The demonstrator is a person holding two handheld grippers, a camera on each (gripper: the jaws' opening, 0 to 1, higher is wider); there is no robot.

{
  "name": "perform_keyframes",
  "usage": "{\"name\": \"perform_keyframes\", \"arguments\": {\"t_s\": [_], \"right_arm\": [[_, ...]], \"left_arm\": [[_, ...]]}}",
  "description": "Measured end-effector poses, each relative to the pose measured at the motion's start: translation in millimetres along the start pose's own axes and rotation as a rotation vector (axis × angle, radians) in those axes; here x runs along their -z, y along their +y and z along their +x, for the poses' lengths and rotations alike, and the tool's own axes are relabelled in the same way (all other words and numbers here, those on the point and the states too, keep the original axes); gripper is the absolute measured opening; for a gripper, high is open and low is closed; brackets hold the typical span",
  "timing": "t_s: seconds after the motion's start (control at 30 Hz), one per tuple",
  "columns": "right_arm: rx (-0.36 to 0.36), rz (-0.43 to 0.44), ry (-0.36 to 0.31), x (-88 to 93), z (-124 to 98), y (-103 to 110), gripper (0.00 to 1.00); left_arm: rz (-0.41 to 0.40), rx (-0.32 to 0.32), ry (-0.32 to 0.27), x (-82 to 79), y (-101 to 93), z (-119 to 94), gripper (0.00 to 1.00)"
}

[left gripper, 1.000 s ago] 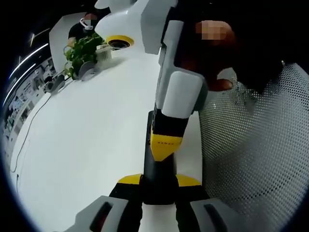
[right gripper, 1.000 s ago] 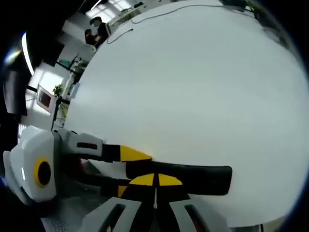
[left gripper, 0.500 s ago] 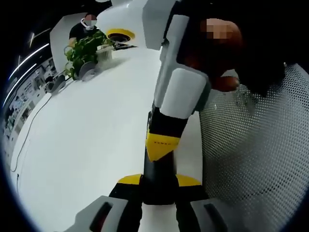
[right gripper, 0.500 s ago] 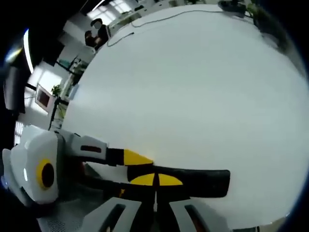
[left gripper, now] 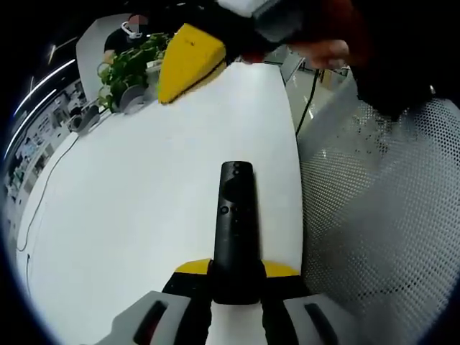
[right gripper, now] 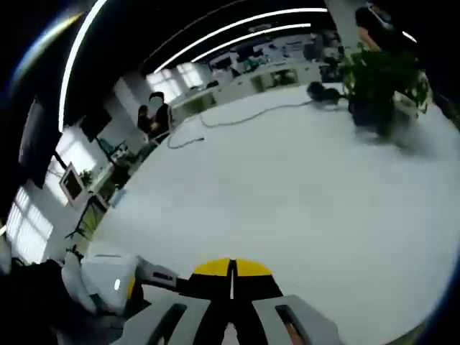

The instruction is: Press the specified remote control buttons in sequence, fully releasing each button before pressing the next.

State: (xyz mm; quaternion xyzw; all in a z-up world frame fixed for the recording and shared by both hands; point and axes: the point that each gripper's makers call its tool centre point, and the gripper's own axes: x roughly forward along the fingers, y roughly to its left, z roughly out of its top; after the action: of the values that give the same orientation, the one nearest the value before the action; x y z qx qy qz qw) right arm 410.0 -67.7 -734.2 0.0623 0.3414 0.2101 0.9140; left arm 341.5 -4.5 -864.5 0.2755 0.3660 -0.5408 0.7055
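A black remote control (left gripper: pixel 236 226) lies lengthwise along the white table (left gripper: pixel 129 215) near its right edge, buttons facing up. My left gripper (left gripper: pixel 237 271) is shut on the remote's near end, yellow pads on either side. The right gripper's yellow tip (left gripper: pixel 188 61) hangs high above the far end of the remote, apart from it, with a hand (left gripper: pixel 327 50) behind it. In the right gripper view my right gripper (right gripper: pixel 231 272) is shut with its yellow tips together and nothing between them. The left gripper's white body (right gripper: pixel 108 285) shows at the lower left there.
A mesh chair back (left gripper: pixel 381 215) stands right beside the table edge. A potted plant (left gripper: pixel 126 72) (right gripper: pixel 381 83) sits at the far end, with a dark cable (right gripper: pixel 237 118) across the table. People (right gripper: pixel 154 115) stand in the background office.
The right gripper has lifted off the remote and swung up and away, uncovering the remote's whole button face. The right gripper view now points at the room. The left gripper has stayed still.
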Motion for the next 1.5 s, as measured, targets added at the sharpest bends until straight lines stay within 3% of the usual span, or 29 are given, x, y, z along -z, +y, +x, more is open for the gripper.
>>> {"name": "perform_keyframes", "arguments": {"t_s": [0.23,0.43,0.57,0.7,0.77,0.97,1.1,1.23,1.3,1.5], "right_arm": [[0.085,-0.052,-0.149,-22.1,-47.9,-10.7,0.02],[0.122,-0.056,-0.219,-27.2,-88.0,-21.7,0.23],[0.179,-0.039,-0.305,-25.6,-116.3,-32.9,0.39],[0.296,-0.093,-0.356,-22.2,-134.7,-49.3,0.51],[0.324,-0.065,-0.376,-18.5,-136.8,-55.2,0.56],[0.441,-0.146,-0.394,-18.9,-138.7,-66.1,0.59],[0.365,-0.029,-0.351,-9.2,-130.5,-69.5,0.62],[0.382,-0.090,-0.323,-4.6,-127.0,-72.9,0.66],[0.349,-0.053,-0.260,4.4,-119.2,-70.6,0.72],[0.373,-0.099,-0.254,4.5,-118.0,-71.1,0.69]], "left_arm": [[-0.013,-0.009,0.004,0.7,0.8,0.2,0.25],[-0.020,-0.012,0.017,0.5,1.1,0.0,0.25],[-0.003,-0.004,0.011,0.8,1.0,-0.1,0.24],[0.017,0.011,0.004,1.3,1.6,-0.5,0.24],[0.020,0.012,0.001,1.5,3.4,-1.5,0.24],[-0.001,-0.003,-0.014,3.1,21.6,-5.7,0.24],[0.008,0.005,-0.004,8.0,29.2,-7.1,0.24],[0.025,0.014,-0.012,6.5,36.5,-8.2,0.24],[0.000,0.016,-0.006,8.8,41.5,-8.3,0.24],[0.044,0.039,0.007,10.1,58.1,-9.9,0.24]]}}
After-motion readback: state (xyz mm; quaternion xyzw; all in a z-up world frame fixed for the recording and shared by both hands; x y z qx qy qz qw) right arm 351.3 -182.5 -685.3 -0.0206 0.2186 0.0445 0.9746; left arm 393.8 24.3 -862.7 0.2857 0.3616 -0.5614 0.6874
